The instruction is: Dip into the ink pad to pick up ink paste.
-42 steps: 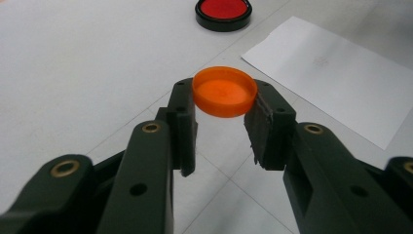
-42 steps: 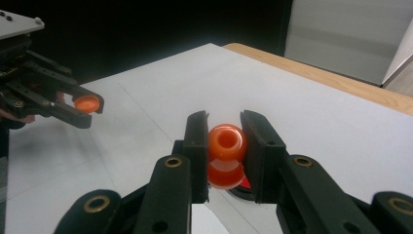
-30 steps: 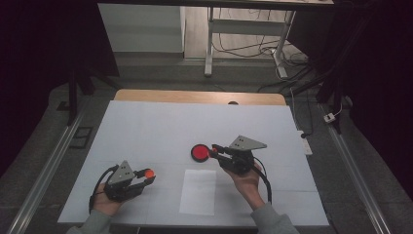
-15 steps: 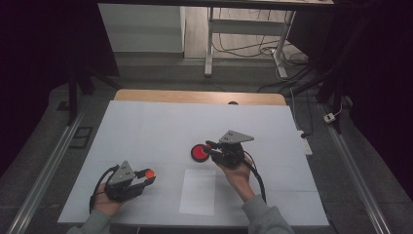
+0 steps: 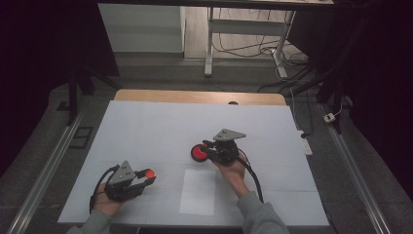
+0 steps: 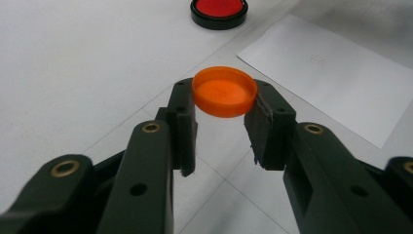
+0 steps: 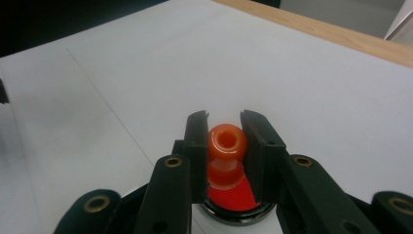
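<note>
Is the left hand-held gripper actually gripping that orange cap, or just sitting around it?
Touching. In the left gripper view the orange cap sits off the table, clamped between the left hand-held gripper; both black pads press its rim.

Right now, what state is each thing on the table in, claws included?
Left claw: shut on the orange cap, held off the table.
Right claw: shut on the orange stamp, over the red ink pad.
Red ink pad: open, lid off.
Paper sheet: flat.

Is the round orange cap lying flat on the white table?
No: the left gripper holds the round orange cap between its pads, above the white table.
</note>
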Demonstrator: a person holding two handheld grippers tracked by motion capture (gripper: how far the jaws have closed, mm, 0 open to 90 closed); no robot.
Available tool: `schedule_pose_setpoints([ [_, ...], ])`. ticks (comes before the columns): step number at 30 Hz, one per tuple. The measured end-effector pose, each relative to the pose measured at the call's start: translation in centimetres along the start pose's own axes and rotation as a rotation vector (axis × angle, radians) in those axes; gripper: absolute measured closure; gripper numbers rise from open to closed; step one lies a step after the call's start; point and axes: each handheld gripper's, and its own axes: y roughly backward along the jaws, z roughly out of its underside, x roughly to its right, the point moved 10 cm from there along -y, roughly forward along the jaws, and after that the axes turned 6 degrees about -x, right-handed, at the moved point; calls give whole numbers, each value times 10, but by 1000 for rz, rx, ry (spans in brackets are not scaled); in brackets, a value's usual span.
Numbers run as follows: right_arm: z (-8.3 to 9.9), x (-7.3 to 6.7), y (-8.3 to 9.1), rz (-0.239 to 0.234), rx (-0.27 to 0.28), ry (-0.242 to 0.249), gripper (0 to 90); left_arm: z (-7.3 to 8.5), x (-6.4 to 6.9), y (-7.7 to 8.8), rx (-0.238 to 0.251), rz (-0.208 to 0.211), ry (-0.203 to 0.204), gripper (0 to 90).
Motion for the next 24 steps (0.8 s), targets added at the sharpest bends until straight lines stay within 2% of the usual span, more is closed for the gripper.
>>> schedule_pose_setpoints([
  [6, 4, 6, -14, 16, -21, -5, 722, 0, 0, 0, 0, 1, 0, 650],
  [16, 6, 10, -25, 41, -53, 17, 722, 0, 1, -1, -2, 4, 0, 650],
  [24, 13, 14, -33, 54, -75, 13, 722, 0, 0, -1, -3, 7, 0, 650],
])
